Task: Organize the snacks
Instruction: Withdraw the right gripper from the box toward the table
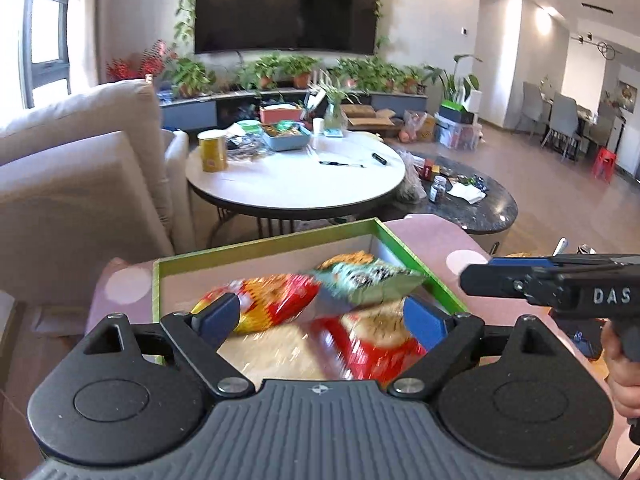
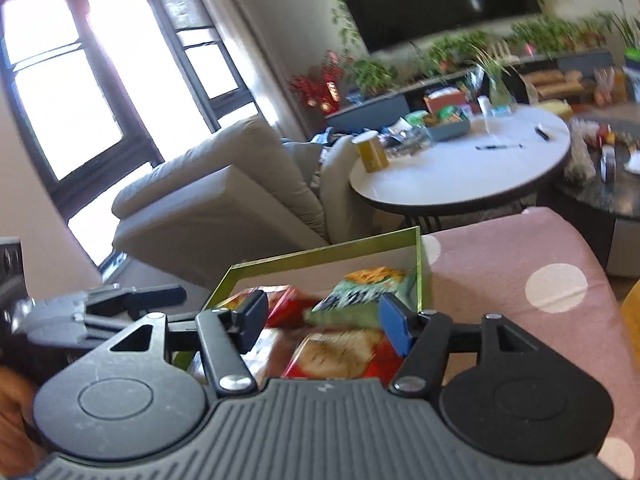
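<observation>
Looking down, we see the snack bags (image 1: 304, 300) lying in the green box (image 1: 264, 242), just below both open, empty grippers, left gripper (image 1: 324, 316) and right gripper (image 2: 322, 322).

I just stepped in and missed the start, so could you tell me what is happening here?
A person is sorting snack bags into a green-rimmed box that sits on a pink dotted surface, using a hand-held claw in each hand. A red and yellow bag, a green bag and a red bag lie in the box. Both the left claw and the right claw hang open above the bags, holding nothing.
</observation>
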